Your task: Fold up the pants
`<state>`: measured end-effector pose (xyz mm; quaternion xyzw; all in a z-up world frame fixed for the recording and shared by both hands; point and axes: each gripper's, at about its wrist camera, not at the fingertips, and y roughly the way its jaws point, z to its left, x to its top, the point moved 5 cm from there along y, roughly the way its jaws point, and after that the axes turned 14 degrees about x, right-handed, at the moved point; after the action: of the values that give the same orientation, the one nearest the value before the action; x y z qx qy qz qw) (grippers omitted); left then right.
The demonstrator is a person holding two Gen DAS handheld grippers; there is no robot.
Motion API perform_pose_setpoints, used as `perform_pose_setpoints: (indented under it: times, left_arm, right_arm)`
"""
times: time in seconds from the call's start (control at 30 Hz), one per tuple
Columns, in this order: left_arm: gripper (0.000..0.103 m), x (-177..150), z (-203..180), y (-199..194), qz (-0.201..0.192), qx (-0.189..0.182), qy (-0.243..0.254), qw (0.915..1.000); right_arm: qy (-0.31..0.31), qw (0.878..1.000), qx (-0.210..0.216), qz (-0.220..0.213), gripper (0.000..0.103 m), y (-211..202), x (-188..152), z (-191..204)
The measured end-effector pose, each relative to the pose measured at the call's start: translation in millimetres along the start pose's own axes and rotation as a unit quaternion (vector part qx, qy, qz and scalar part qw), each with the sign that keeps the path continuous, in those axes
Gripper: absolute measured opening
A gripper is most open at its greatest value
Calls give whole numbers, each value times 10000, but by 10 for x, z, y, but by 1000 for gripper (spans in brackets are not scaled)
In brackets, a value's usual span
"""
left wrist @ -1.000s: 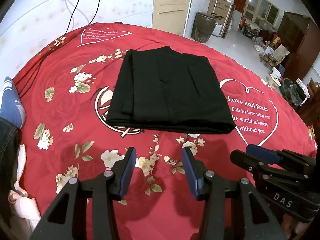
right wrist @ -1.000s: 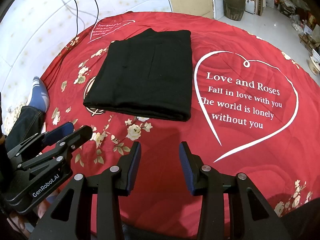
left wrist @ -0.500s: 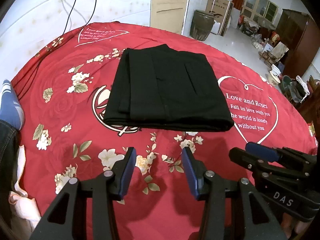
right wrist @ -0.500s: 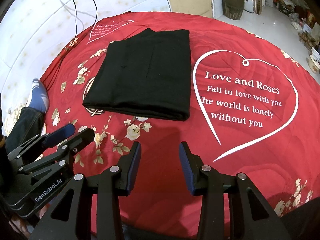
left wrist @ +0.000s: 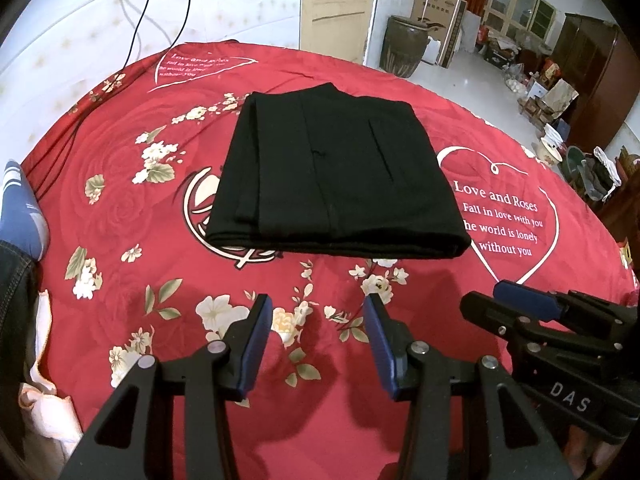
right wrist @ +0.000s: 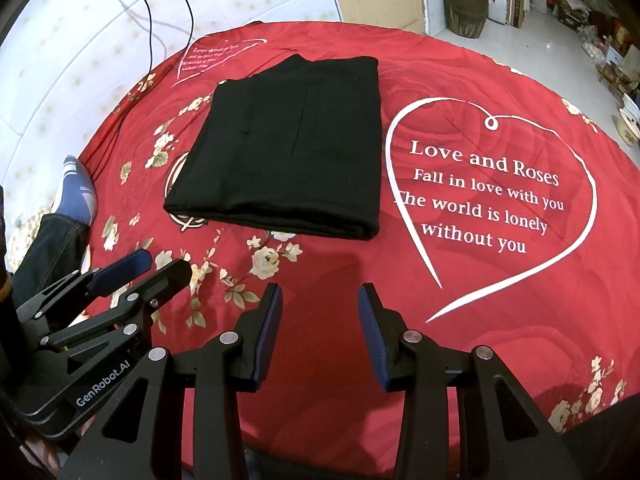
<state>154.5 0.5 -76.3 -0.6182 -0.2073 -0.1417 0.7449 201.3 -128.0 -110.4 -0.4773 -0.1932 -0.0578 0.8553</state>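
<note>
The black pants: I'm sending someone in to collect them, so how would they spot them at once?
Find the red floral bedspread printed with a white heart and the words "Love and Roses". Just left of that heart lie the black pants, folded into a flat rectangle. They are the only plain dark item on the spread.

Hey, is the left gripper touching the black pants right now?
Apart. In the left wrist view, the left gripper is open and empty, with a strip of red bedspread showing between its fingers and the pants.
</note>
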Motion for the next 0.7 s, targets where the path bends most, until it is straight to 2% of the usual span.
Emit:
perform_pose_setpoints:
  times: [0.7]
  left_arm:
    - [50,-18,-20,21,28,52,33,10000]
  right_arm:
    - [0,10000,-3,2,40,4,5,4]
